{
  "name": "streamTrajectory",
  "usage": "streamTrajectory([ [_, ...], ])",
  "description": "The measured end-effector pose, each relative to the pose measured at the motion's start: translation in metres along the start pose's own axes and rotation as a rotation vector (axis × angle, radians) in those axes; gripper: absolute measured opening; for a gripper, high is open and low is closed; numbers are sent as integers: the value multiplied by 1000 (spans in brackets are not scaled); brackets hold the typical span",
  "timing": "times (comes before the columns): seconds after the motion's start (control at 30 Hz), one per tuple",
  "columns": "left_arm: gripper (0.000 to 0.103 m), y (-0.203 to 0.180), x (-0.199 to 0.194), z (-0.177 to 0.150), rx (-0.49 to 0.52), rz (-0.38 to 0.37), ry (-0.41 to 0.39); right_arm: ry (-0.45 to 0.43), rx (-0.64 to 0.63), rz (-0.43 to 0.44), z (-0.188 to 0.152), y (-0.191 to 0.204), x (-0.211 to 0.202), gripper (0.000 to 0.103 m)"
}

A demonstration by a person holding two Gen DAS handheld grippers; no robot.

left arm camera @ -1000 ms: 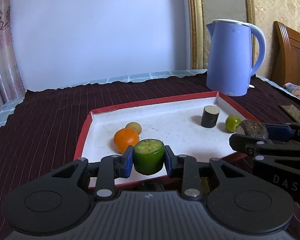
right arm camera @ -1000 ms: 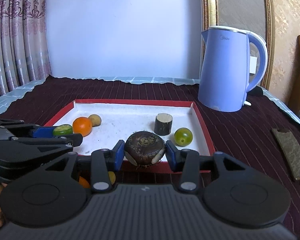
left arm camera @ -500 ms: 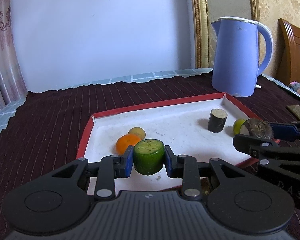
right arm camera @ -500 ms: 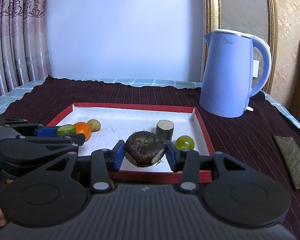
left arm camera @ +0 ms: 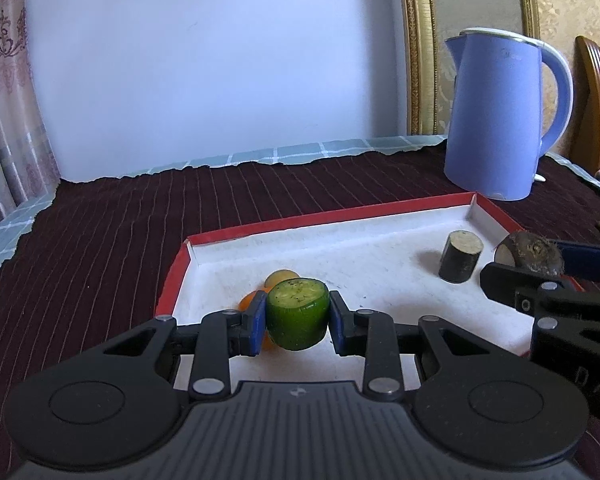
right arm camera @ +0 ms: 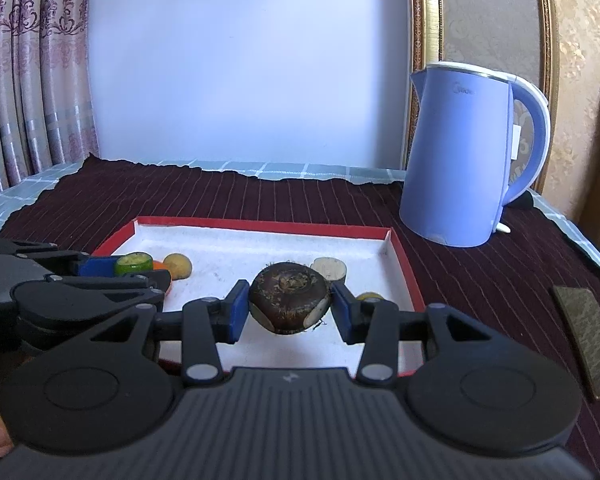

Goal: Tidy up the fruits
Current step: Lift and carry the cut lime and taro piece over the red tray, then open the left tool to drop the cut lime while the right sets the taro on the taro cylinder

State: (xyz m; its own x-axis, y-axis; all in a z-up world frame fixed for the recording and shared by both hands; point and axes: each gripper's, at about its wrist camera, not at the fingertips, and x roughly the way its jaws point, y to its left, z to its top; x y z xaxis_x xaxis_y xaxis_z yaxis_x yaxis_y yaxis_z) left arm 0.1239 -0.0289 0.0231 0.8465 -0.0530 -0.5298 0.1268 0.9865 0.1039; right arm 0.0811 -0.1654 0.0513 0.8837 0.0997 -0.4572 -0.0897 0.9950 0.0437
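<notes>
Two grippers work over one red-rimmed tray (left arm camera: pixel 380 210) with a white floor, set on a dark striped cloth (left arm camera: pixel 100 232). The left gripper (left arm camera: pixel 298 316) has its blue pads pressed against a green cucumber chunk (left arm camera: pixel 298 314), held cut face up above the tray's near-left part. The right gripper (right arm camera: pixel 288 306) pinches a dark brown, hairy taro-like root (right arm camera: pixel 288 298) above the near-middle of the tray floor.

On the tray floor four loose items can be counted: one orange (left arm camera: pixel 250 302), mostly hidden behind the cucumber chunk; one small yellowish round fruit (right arm camera: pixel 178 266) just behind it; one dark cylinder with a pale cut top (left arm camera: pixel 460 256) near the right wall; and one small yellow-green fruit (right arm camera: pixel 366 296), mostly hidden behind the right gripper's finger.

The middle of the tray floor is bare white — the widest open patch lies between the orange and the cylinder. One blue electric kettle (right arm camera: pixel 468 156) stands on the cloth beyond the tray's far-right corner, apart from the rim. One flat dark slab (right arm camera: pixel 588 336) lies on the cloth to the tray's right.
</notes>
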Motion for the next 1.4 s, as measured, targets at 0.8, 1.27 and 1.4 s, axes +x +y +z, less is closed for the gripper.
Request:
streamTrajectory([
  [0.8, 31, -4, 42, 20, 4, 45, 34, 34, 84, -57, 23, -17, 66, 42],
  [1.27, 31, -10, 53, 22, 8, 46, 33, 25, 85, -99, 22, -18, 85, 42],
  [1.4, 31, -10, 56, 22, 2, 42, 43, 30, 104, -105, 20, -21, 88, 44],
])
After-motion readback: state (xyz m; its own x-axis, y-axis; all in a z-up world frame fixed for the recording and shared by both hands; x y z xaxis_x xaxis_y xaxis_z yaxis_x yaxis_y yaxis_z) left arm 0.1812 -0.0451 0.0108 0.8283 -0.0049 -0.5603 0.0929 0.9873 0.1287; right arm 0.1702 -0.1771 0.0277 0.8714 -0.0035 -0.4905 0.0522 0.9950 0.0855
